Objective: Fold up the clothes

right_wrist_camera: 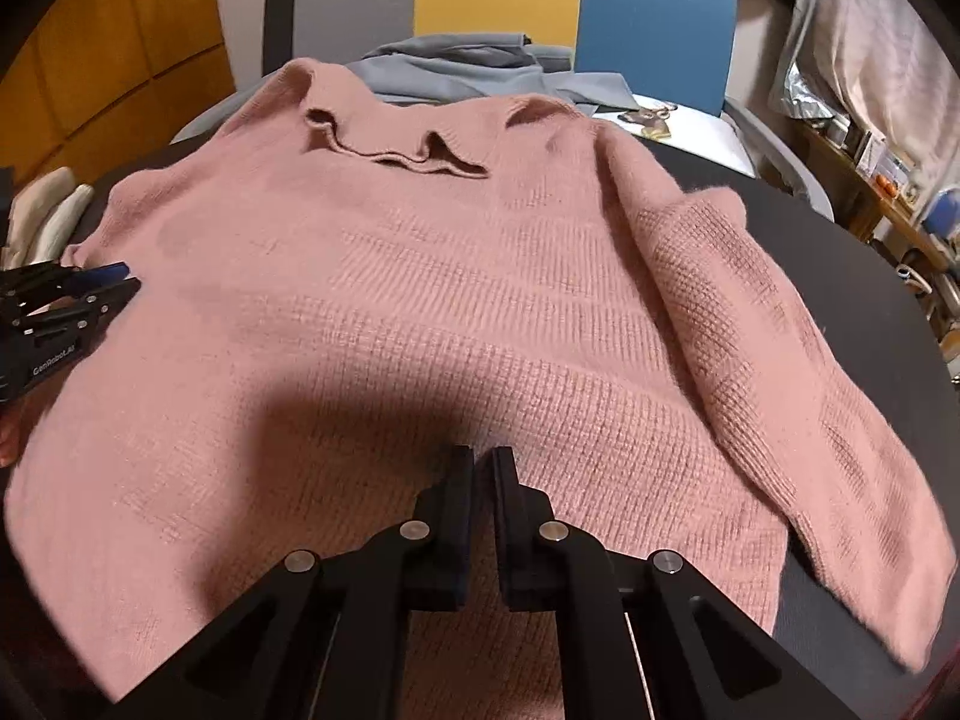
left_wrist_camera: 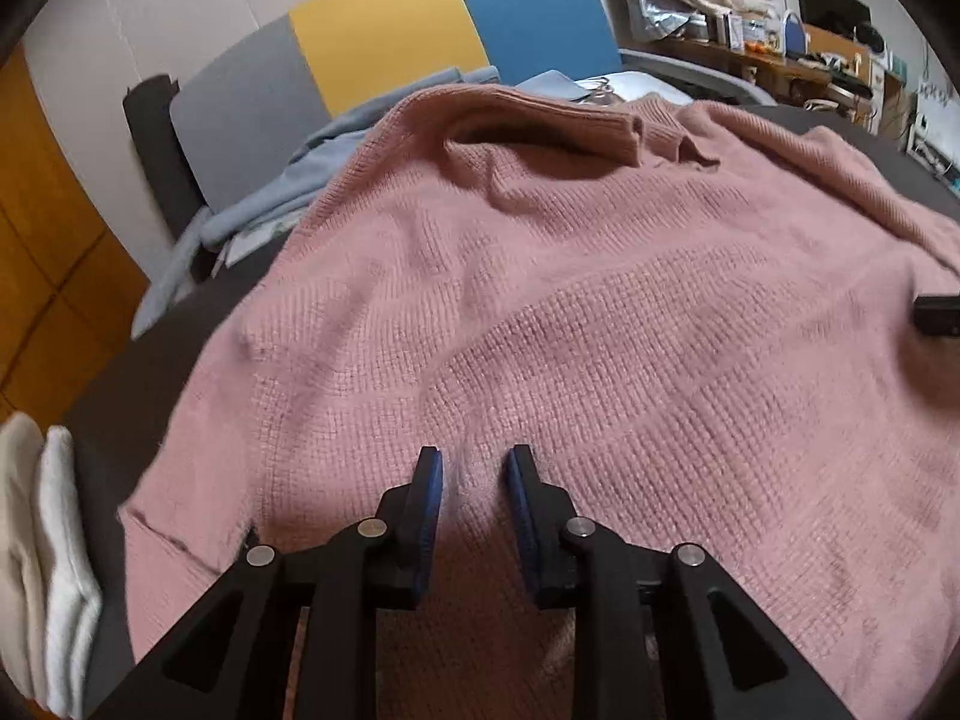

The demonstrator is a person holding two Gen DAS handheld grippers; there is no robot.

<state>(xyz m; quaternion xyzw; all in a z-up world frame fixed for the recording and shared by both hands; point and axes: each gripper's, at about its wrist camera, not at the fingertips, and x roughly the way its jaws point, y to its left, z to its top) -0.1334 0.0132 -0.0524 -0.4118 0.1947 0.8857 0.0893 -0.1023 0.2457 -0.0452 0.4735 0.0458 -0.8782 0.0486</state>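
A pink knitted sweater (left_wrist_camera: 570,300) (right_wrist_camera: 420,300) lies spread flat on a dark table (right_wrist_camera: 840,240), its collar (right_wrist_camera: 396,144) at the far side. One sleeve (right_wrist_camera: 780,360) runs down its right edge. My left gripper (left_wrist_camera: 476,462) hovers over the sweater's lower left part, open, with only knit showing in the gap; the right wrist view catches it at the left edge (right_wrist_camera: 123,279). My right gripper (right_wrist_camera: 483,459) sits low over the sweater's lower middle, its fingers nearly touching. Whether any fabric is pinched there is hidden. Its tip pokes in at the left wrist view's right edge (left_wrist_camera: 939,315).
Folded white cloths (left_wrist_camera: 48,540) (right_wrist_camera: 48,210) lie on the table's left side. A grey-blue garment (left_wrist_camera: 312,162) (right_wrist_camera: 480,66) is heaped behind the collar, against grey, yellow and blue panels (left_wrist_camera: 378,42). A cluttered desk (left_wrist_camera: 810,54) stands far right.
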